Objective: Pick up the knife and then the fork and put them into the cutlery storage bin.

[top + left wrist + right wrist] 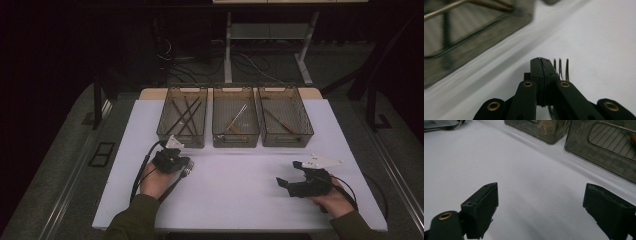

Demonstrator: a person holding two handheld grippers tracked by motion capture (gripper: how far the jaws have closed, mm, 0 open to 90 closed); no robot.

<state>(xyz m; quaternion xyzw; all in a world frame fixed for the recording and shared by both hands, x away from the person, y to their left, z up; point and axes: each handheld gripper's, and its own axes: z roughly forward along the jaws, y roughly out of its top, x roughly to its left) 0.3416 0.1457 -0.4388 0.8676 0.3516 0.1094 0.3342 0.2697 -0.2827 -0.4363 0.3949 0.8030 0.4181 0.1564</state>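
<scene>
Metal fork (pixel 560 70) is clamped in the left hand-held gripper (pixel 541 65), tines poking out beside the closed jaws, low over the white desk (pixel 240 175) just in front of the left-most bin (pixel 183 118). Right hand-held gripper (pixel 291 173) sits over the desk's right side, jaws spread wide with nothing between them.
</scene>
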